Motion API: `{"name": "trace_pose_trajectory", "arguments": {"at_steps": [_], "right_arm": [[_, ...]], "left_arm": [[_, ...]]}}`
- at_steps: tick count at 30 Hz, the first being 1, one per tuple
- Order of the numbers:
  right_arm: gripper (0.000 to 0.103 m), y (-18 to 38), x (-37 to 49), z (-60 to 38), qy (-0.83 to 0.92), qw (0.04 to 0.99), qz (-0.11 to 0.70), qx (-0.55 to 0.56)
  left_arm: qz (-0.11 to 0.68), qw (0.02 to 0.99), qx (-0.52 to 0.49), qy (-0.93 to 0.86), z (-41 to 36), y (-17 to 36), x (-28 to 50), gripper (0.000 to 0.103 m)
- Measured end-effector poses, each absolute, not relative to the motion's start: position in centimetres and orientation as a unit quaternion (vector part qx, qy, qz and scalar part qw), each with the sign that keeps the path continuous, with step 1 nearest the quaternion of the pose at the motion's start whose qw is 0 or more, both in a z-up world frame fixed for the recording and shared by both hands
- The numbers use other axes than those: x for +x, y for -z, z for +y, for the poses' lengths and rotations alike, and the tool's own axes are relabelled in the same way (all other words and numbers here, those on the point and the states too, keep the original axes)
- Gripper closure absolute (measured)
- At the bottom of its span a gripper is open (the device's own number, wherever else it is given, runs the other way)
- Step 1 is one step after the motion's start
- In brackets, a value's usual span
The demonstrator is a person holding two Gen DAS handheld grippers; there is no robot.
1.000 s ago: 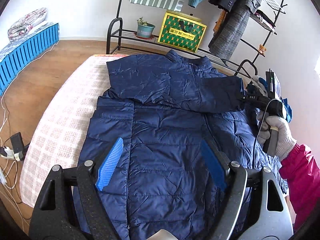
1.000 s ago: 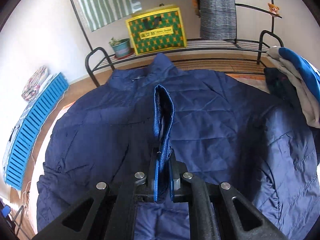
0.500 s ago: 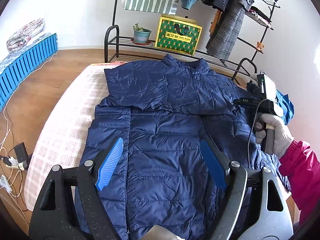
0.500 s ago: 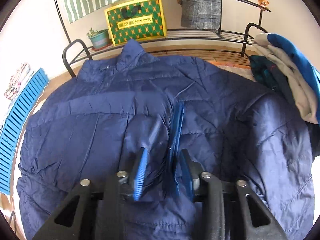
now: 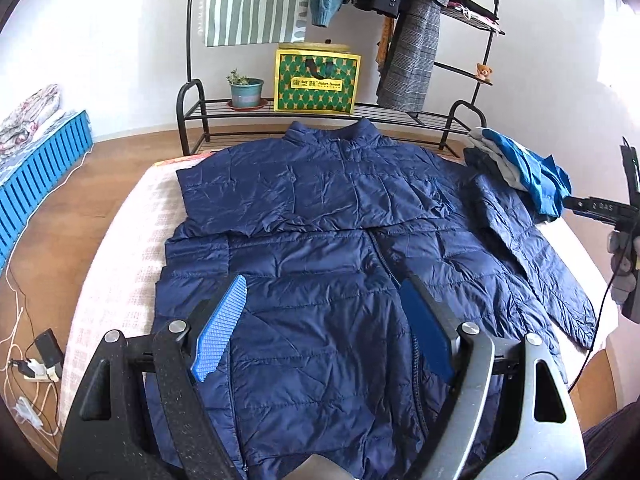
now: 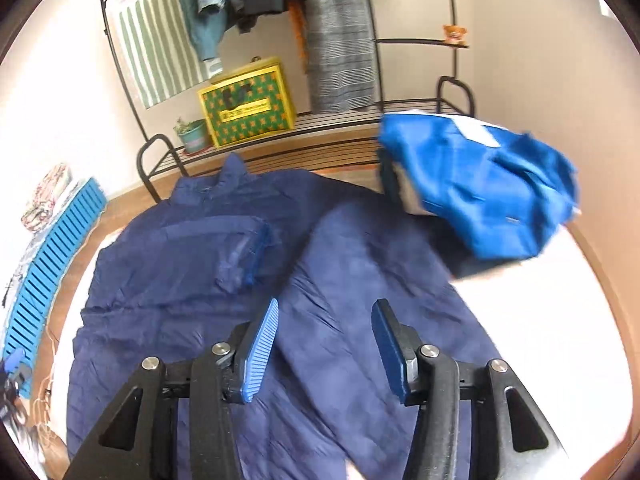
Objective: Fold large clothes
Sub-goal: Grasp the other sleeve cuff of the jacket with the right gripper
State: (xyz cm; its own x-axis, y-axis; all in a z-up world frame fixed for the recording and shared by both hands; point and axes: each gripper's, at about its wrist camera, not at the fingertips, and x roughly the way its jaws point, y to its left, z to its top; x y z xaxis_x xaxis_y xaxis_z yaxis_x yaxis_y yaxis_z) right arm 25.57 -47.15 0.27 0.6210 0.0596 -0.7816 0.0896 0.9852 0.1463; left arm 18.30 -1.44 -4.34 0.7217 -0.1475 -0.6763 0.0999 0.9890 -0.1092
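Note:
A large navy quilted jacket [image 5: 320, 240] lies flat, front up, on a pale checked bed [image 5: 132, 240], collar at the far end. One sleeve [image 5: 304, 196] is folded across its chest; its cuff shows in the right wrist view [image 6: 244, 252]. The other sleeve [image 5: 532, 252] lies spread out to the right. My left gripper [image 5: 324, 320] is open and empty above the jacket's lower front. My right gripper [image 6: 324, 340] is open and empty above the spread sleeve [image 6: 360, 280]; its body shows at the left wrist view's right edge [image 5: 624, 216].
A pile of blue, white and dark clothes [image 5: 520, 164] lies at the bed's far right corner. Behind the bed stand a black metal rack [image 5: 400, 112] with a green box [image 5: 316, 80] and a potted plant [image 5: 246, 92]. A blue crate [image 5: 36, 176] and cables [image 5: 28, 360] are on the floor left.
My right gripper opened and let go of the sleeve cuff, leaving the sleeve folded across the chest, then moved right and back. The left gripper drew back a little, still open.

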Motion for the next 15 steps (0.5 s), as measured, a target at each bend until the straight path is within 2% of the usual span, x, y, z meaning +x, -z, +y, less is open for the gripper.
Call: {"name": "trace_pose_trajectory", "arguments": {"at_steps": [5,15], "right_arm": [[0.049,0.6,18.5,-53.4,0.066,0.881,0.452,0.12],[0.049,8.4,11.0,-63.6,0.173,0.814,0.503,0.234]], "left_arm": [[0.384,0.918,-0.056,0.08,-1.8,5.3,18.4,0.021],[0.401,0.911,-0.062,0.076,-1.7,6.5,19.0,0.021]]}}
